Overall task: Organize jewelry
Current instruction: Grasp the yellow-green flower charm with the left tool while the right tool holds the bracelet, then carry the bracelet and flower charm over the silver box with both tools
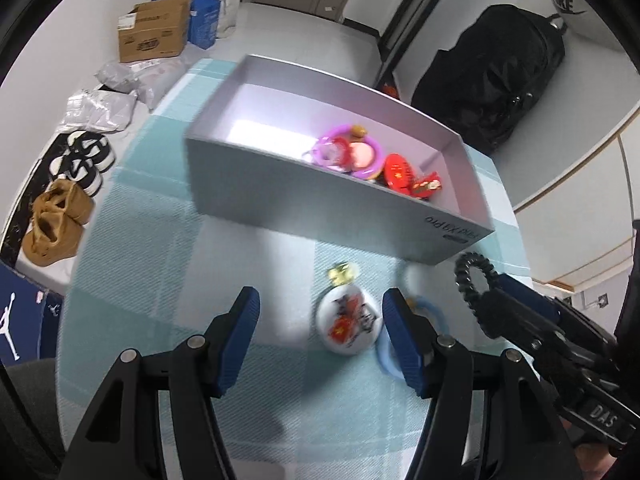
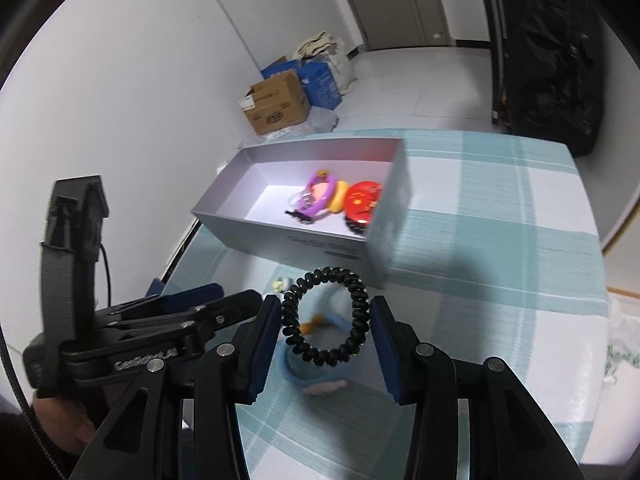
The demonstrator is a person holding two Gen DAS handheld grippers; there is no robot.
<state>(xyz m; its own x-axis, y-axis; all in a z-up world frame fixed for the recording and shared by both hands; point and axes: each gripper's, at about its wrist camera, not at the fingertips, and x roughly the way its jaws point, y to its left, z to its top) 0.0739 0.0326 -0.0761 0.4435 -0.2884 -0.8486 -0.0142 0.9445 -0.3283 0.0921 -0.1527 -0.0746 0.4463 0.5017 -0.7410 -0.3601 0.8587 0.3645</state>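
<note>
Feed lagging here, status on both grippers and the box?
Right gripper shut on black coil band. Left gripper open over badge. Box open, path clear.

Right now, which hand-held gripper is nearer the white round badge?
Left. The left hand-held gripper hangs right over the white round badge, which shows between its open fingers. The right hand-held gripper, carrying the black coil bracelet, is off to the side.
</note>
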